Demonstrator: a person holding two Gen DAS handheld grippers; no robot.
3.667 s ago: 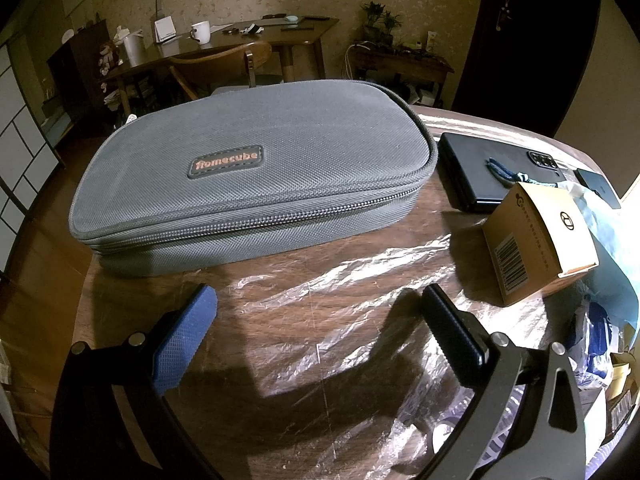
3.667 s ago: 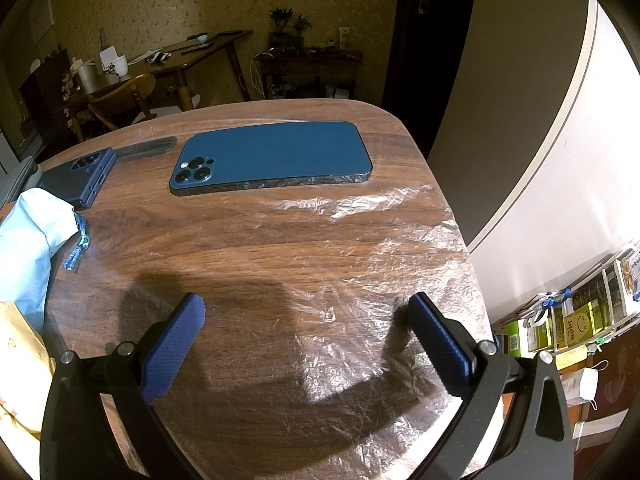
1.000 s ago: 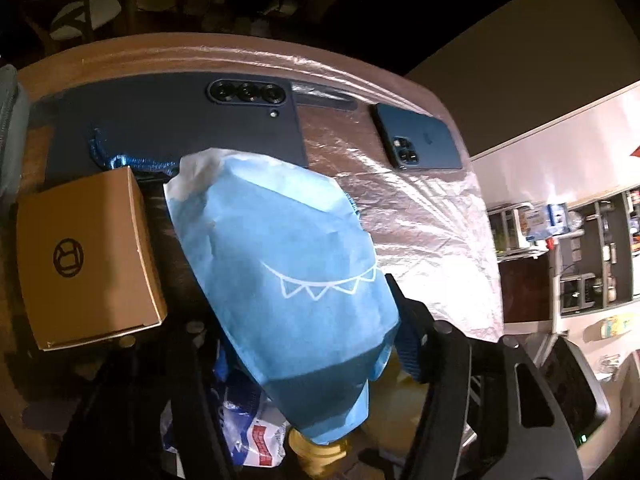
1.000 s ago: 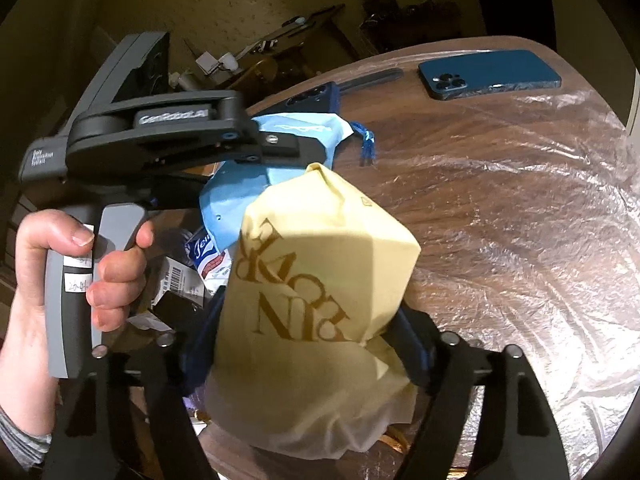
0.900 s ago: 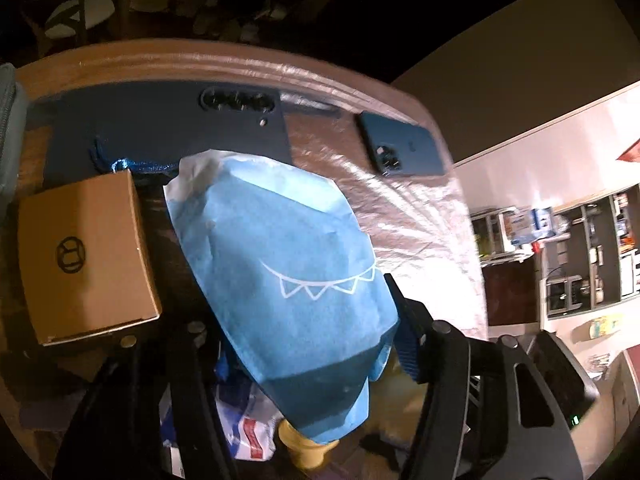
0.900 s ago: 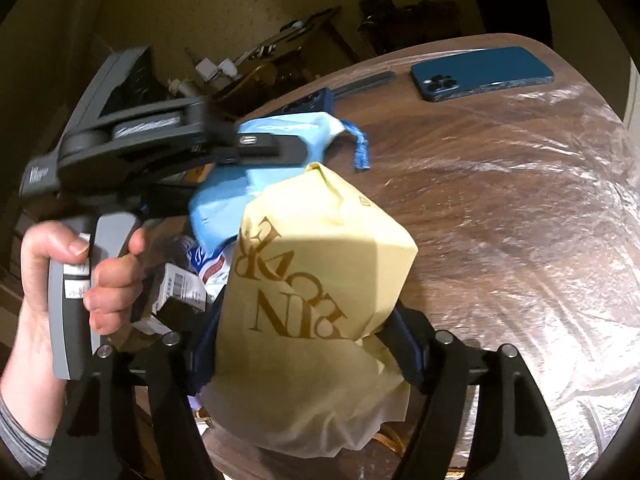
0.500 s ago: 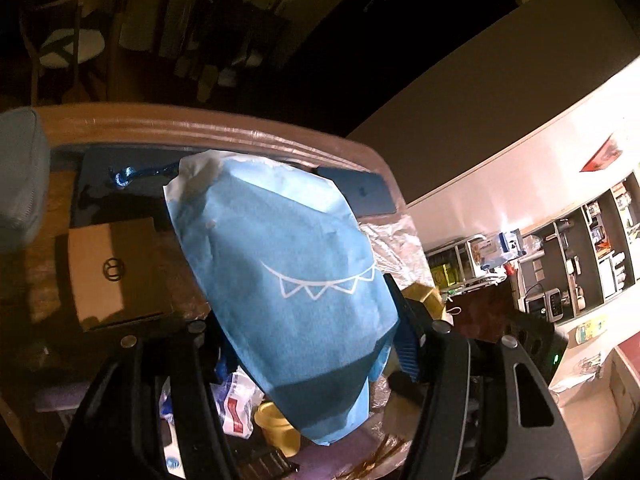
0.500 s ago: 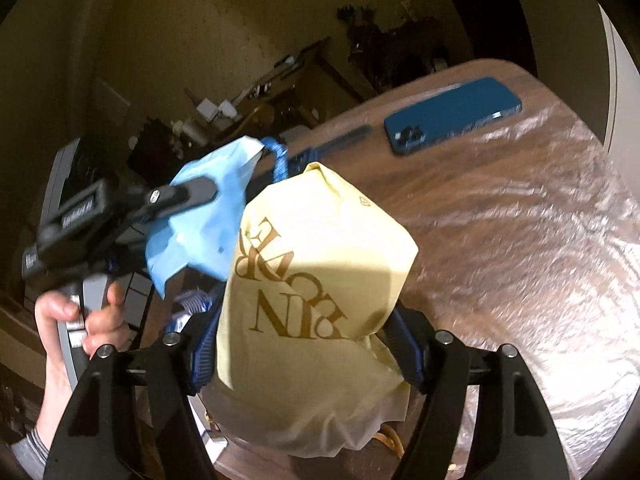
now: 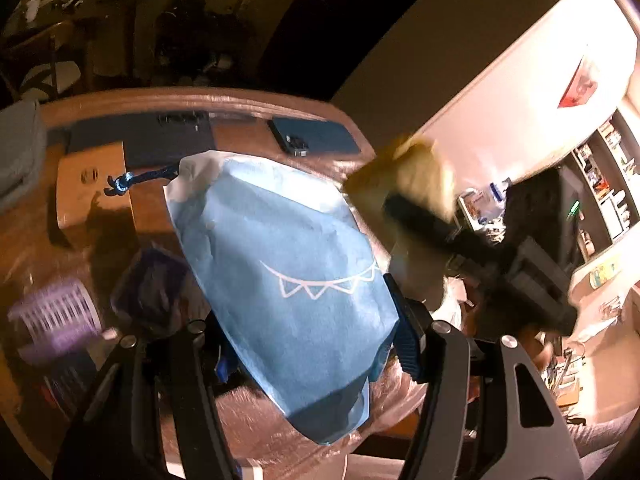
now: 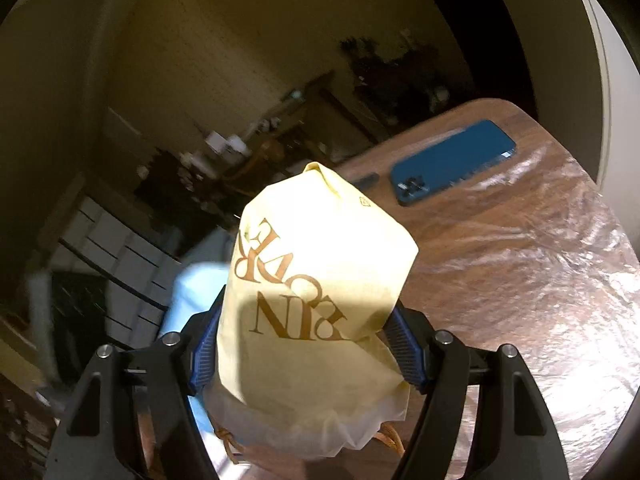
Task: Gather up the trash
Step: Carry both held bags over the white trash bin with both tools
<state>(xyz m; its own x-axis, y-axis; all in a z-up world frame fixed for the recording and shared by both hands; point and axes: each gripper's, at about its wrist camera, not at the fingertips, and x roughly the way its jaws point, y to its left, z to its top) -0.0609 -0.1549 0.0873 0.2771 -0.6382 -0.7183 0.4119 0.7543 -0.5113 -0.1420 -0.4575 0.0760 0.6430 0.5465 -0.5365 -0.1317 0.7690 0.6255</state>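
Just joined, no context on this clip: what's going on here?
A person is clearing trash off a plastic-covered wooden table with two handheld grippers. The left gripper is clamped on a blue paper bag, the right gripper on a yellow paper bag with gold lettering; both bags are held above the tabletop. A blue phone and a cardboard box sit on the table.

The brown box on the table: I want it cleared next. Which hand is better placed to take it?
Neither is free yet. The left gripper, full with the blue bag, has the box in view; the right grips the yellow bag.
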